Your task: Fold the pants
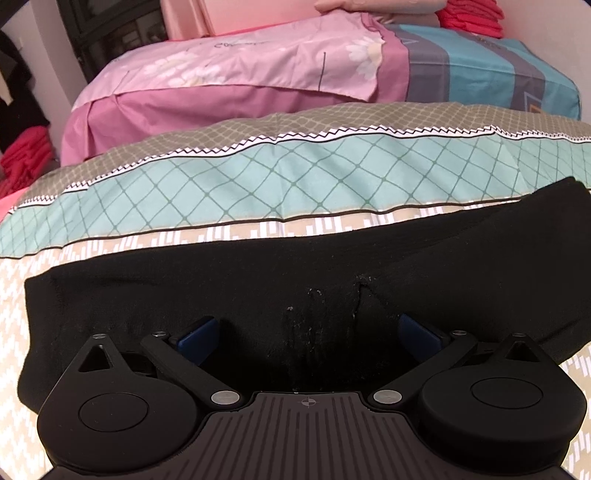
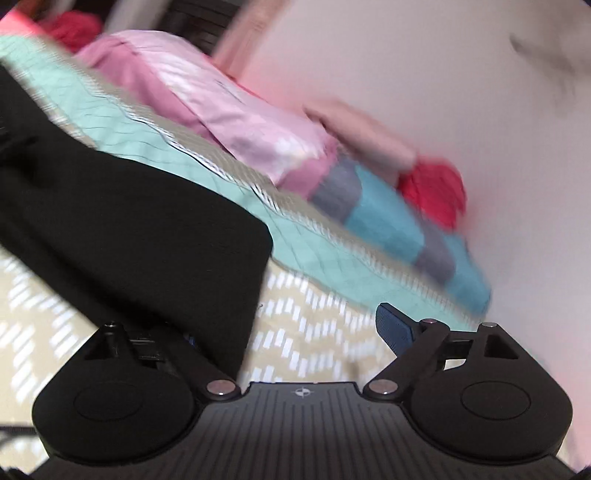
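Black pants (image 1: pixel 258 280) lie folded across a patterned bedspread (image 1: pixel 122 254). My left gripper (image 1: pixel 308 332) is open, its blue pads spread wide right over the pants' near edge, with fabric between them. In the blurred right wrist view the pants (image 2: pixel 129 221) end in a straight edge near the middle. My right gripper (image 2: pixel 284 332) is open at that edge; its left pad is hidden by the black cloth, its right pad (image 2: pixel 393 326) is over the bedspread (image 2: pixel 314 332).
Behind the pants lie a teal diamond-patterned band (image 1: pixel 295 173), a pink floral quilt (image 1: pixel 240 70) and a teal-grey cover (image 1: pixel 480 70). Red folded clothes (image 1: pixel 469 14) sit at the back right and more (image 1: pixel 22 158) at the left. A wall (image 2: pixel 443 74) is at the right.
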